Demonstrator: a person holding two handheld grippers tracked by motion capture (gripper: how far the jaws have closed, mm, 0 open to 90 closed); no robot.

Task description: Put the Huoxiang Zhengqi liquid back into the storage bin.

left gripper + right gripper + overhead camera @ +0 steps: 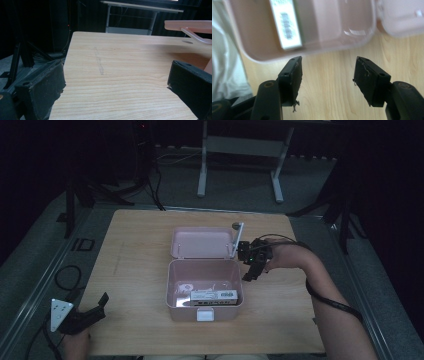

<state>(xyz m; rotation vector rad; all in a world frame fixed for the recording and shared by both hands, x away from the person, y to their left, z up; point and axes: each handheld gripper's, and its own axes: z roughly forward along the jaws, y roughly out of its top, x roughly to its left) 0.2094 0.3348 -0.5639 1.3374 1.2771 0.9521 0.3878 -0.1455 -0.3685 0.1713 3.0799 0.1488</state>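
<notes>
Open box (205, 290) mid-table (140, 245), carton (214, 296) inside, lid (202, 242) behind

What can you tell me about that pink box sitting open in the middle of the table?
The pink box looks like smooth, glossy plastic with rounded corners. Its hinged lid lies flung back flat on the wooden table behind the tray, and a white latch sits on the near wall. Inside, a small white carton with printed labelling lies flat along the near side. The right tool hovers open by its right edge, not touching.

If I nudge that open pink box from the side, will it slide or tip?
The pink box looks like thin plastic holding a small carton, so probably light and likely to slide on the smooth table. Its low, wide base makes tipping unlikely; the open lid may flap.
</notes>
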